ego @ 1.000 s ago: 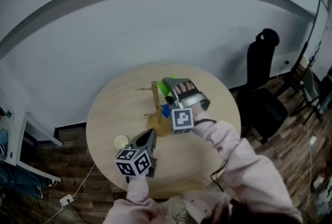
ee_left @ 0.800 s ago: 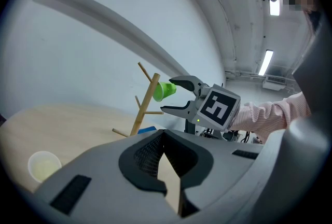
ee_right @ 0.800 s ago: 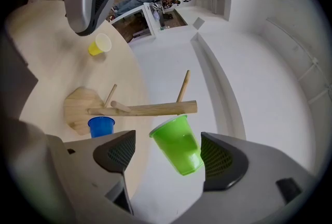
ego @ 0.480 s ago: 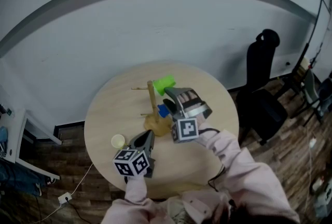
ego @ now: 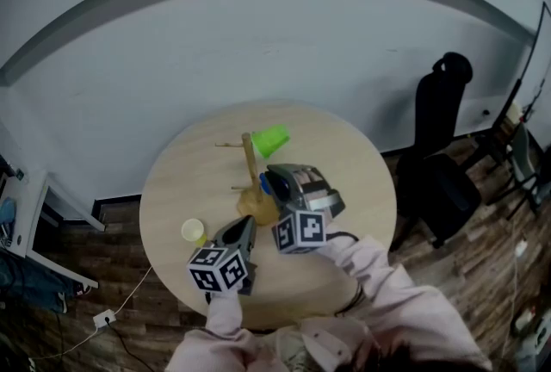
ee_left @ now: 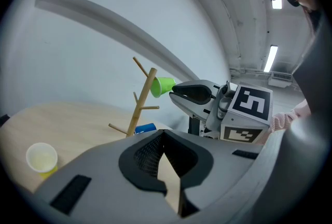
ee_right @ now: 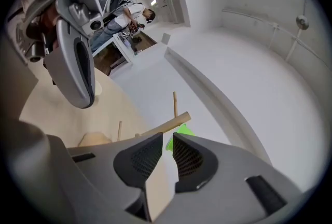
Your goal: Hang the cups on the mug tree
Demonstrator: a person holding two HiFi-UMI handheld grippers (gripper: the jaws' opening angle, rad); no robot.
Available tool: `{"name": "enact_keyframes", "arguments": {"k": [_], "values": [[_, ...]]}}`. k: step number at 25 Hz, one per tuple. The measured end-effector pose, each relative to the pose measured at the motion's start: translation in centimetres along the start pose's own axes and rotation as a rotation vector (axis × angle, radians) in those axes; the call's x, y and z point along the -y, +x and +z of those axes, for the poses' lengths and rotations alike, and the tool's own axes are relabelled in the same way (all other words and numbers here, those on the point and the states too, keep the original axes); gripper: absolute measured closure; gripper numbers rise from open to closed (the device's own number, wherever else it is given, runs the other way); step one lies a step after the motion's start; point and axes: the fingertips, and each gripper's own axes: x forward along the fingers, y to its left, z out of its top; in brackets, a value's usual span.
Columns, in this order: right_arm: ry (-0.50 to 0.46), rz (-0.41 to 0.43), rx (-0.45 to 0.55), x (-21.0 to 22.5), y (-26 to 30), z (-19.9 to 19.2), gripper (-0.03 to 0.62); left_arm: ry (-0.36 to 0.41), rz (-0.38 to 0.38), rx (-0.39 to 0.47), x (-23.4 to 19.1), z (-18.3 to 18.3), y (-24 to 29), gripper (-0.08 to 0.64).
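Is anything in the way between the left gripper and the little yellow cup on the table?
No, nothing I can see. Only bare table lies between the left gripper and the yellow cup, which stands to its left.

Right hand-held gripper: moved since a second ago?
Yes. The right hand-held gripper has pulled back toward the person, away from the green cup left on the mug tree; its jaws have just been closing, empty.
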Motion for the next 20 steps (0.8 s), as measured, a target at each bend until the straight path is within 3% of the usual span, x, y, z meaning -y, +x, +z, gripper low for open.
{"name": "enact_keyframes", "arguments": {"k": [8,20], "values": [[0.262,0.096,0.03,-2.7,-0.3,0.2,0.58,-0.006,0.065,0.003,-0.2,-0.7,-0.9,0.565],[0.421,0.268,0.1,-8.0,-0.6,3.1,0.58,-0.034,0.177,0.008,-2.6,-2.3,-3.4,0.565]]}}
